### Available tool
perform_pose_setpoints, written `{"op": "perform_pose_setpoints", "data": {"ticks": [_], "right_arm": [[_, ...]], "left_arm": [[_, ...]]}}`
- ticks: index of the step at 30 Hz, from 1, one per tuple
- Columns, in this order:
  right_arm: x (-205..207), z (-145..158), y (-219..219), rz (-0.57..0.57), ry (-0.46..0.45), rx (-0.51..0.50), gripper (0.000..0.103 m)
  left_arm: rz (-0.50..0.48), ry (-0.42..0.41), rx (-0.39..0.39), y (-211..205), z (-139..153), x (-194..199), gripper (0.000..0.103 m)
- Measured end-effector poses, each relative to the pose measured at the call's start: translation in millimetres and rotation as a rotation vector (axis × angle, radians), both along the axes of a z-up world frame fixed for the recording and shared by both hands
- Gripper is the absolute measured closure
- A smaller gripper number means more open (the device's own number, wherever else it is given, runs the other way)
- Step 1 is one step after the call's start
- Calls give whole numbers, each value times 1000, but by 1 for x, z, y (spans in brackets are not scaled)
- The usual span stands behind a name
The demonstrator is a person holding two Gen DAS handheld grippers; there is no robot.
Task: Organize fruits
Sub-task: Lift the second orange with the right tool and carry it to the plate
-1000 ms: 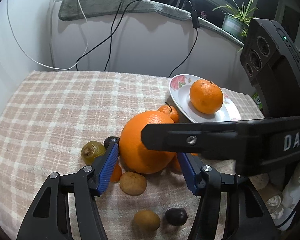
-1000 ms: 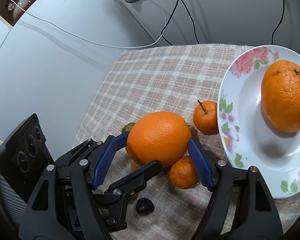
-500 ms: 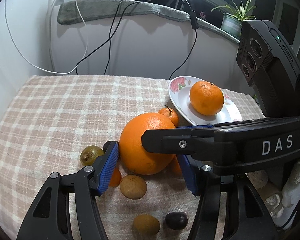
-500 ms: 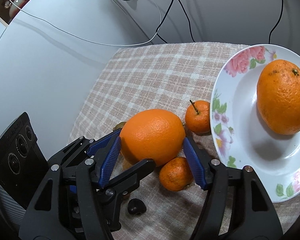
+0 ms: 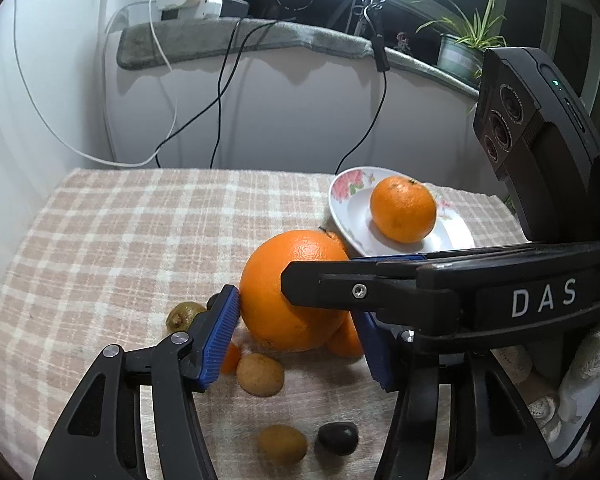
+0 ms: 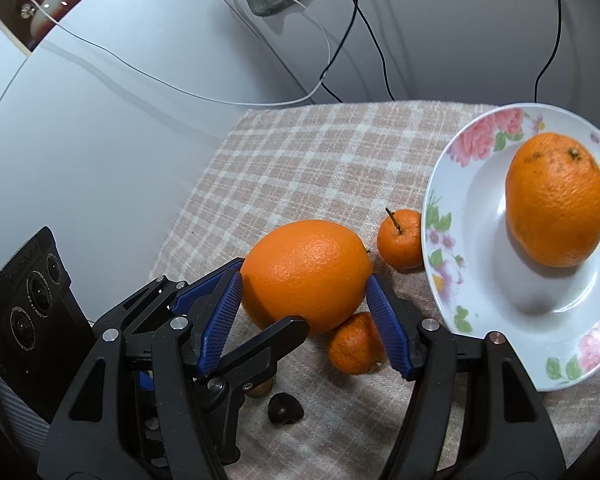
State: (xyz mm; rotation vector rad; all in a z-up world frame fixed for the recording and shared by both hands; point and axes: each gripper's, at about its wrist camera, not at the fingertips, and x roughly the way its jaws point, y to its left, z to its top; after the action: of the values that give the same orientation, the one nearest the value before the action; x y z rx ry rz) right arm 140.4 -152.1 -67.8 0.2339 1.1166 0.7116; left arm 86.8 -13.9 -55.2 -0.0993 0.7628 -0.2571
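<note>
Orange big fruit (image 6: 306,274) | both tools' jaws have just closed in, now gripping it

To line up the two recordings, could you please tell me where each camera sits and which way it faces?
Left wrist: on the left gripper, facing down across the checked cloth at the big orange, plate beyond; own fingers show, and the right gripper crosses in from the right.
Right wrist: on the right gripper, facing down at the same orange between its pads; its jaws have just been closing; the left gripper shows at lower left.
Shared: big orange, plate, each other's gripper.
</note>
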Motion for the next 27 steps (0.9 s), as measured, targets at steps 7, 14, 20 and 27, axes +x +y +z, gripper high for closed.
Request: {"op": "perform_pose_setpoints", "data": {"ticks": [7, 14, 20, 27], "right_arm": [[-9, 15, -14, -14, -19, 22, 35], [-10, 21, -34, -52, -34, 46, 35], [-10, 30, -54, -78, -53, 47, 36], [-12, 36, -93, -126, -61, 35, 36]], "left_arm": [[-18, -43, -2, -11, 15, -6, 48], [-32, -65, 2, -27, 21, -3, 48], [-69, -83, 5, -46, 28, -2, 48], [-128, -85, 5, -79, 30, 5, 48]]}}
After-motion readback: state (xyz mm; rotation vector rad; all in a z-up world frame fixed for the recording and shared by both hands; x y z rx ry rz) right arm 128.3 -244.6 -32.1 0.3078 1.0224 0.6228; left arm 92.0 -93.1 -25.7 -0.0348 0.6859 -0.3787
